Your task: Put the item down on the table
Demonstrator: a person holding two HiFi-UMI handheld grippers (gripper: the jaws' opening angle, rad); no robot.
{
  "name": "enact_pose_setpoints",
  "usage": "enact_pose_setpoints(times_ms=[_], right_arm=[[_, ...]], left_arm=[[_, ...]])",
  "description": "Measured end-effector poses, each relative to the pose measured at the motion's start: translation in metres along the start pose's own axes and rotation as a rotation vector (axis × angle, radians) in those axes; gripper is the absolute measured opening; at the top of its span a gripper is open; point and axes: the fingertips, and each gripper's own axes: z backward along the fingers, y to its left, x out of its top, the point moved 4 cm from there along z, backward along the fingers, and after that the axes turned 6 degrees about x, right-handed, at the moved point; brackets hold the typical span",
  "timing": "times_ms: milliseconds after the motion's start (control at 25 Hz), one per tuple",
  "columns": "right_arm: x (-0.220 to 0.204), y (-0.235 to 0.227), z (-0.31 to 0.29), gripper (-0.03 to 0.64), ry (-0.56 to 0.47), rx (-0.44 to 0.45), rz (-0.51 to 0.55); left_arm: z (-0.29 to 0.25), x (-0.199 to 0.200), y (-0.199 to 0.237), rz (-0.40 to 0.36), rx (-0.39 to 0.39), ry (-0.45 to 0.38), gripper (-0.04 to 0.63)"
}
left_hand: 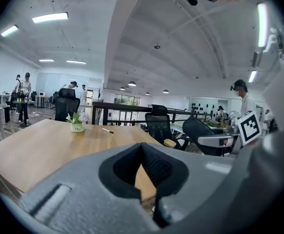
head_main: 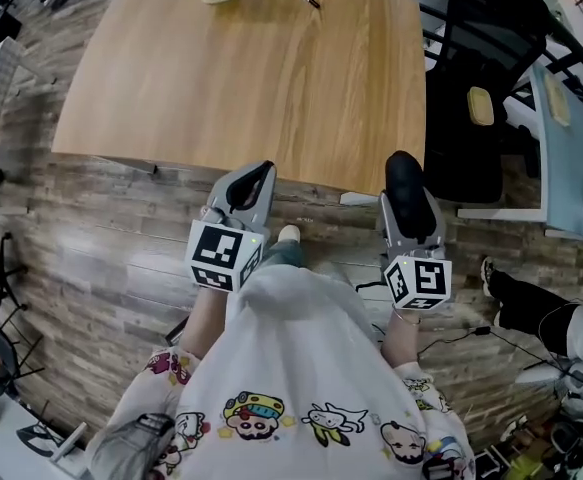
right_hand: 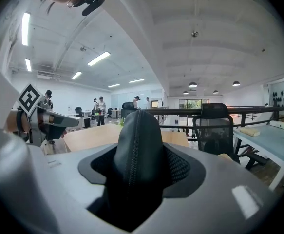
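Black zippered pouch (head_main: 403,173) sits clamped between the jaws of my right gripper (head_main: 409,200), held in the air at the near edge of the wooden table (head_main: 241,78). My left gripper (head_main: 259,176) is level beside it, jaws together at the tips with nothing between them.

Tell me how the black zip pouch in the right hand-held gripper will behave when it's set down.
The pouch looks like soft leather-like material with a zip seam, so it probably gives under the jaws rather than staying stiff. It is tall, narrow and round-topped, so stood on end on the table it may well tip; laying it flat seems safer.
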Motion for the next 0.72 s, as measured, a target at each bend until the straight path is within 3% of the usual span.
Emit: enact_pose_setpoints(times_ms=[280, 720], right_arm=[[0.0, 0.002, -0.028, 0.279, 0.048, -0.011, -0.002], [0.007, -0.05, -0.08, 0.279, 0.066, -0.001, -0.001]], left_arm=[[-0.021, -0.004, 0.021, 0.023, -0.02, 0.038, -0.002], [-0.086, 0.01, 0.033, 0.035, 0.008, 0.042, 0.0]])
